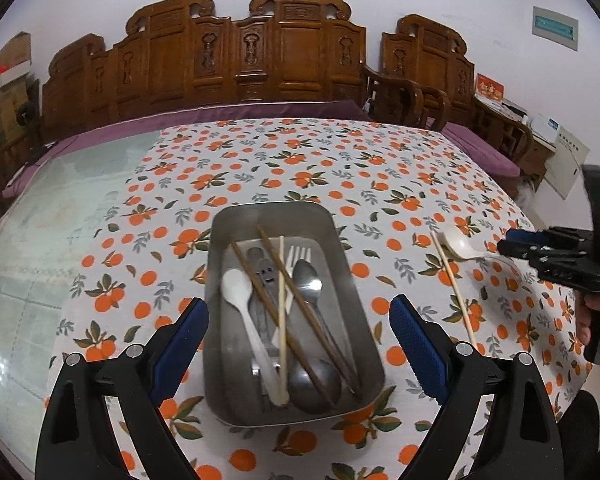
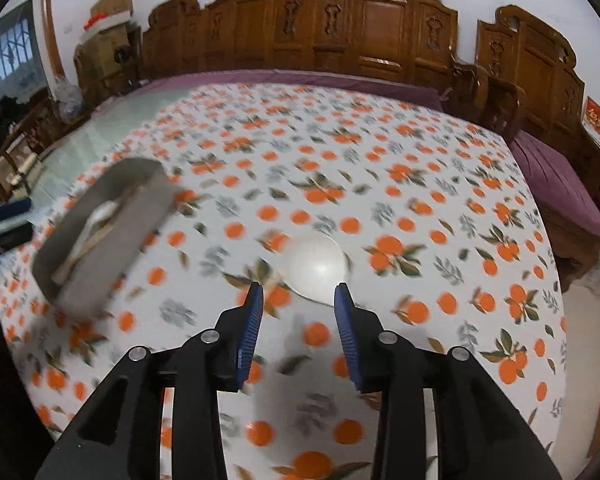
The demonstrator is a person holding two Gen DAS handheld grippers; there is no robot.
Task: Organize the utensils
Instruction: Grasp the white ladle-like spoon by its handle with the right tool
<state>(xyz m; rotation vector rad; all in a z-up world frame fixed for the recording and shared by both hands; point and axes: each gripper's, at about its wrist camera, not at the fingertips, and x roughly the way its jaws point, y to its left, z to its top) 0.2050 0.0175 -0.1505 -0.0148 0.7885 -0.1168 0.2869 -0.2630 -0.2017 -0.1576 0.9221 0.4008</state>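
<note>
A metal tray [image 1: 220, 232] sits on the orange-print tablecloth. It holds a white spoon [image 1: 236, 284], brown chopsticks [image 1: 300, 300], one pale chopstick, a fork [image 1: 298, 256], a metal spoon [image 1: 308, 280] and a ladle. My left gripper [image 1: 299, 303] hovers over the tray's near half, jaws wide open and empty. To the right of the tray lie a cream spoon [image 1: 458, 246] and a lone pale chopstick [image 1: 454, 288]. My right gripper [image 2: 299, 286] is open just short of the cream spoon's bowl [image 2: 316, 264], with nothing between its pads. In the right wrist view the tray [image 2: 140, 216] is at the left, blurred.
The tablecloth [image 1: 340, 160] covers most of a glass-topped table; bare glass [image 1: 60, 200] shows at the left. A carved wooden bench [image 1: 240, 52] with purple cushions [image 2: 556, 184] runs along the far and right sides. A person's hand [image 1: 592, 316] holds the right gripper.
</note>
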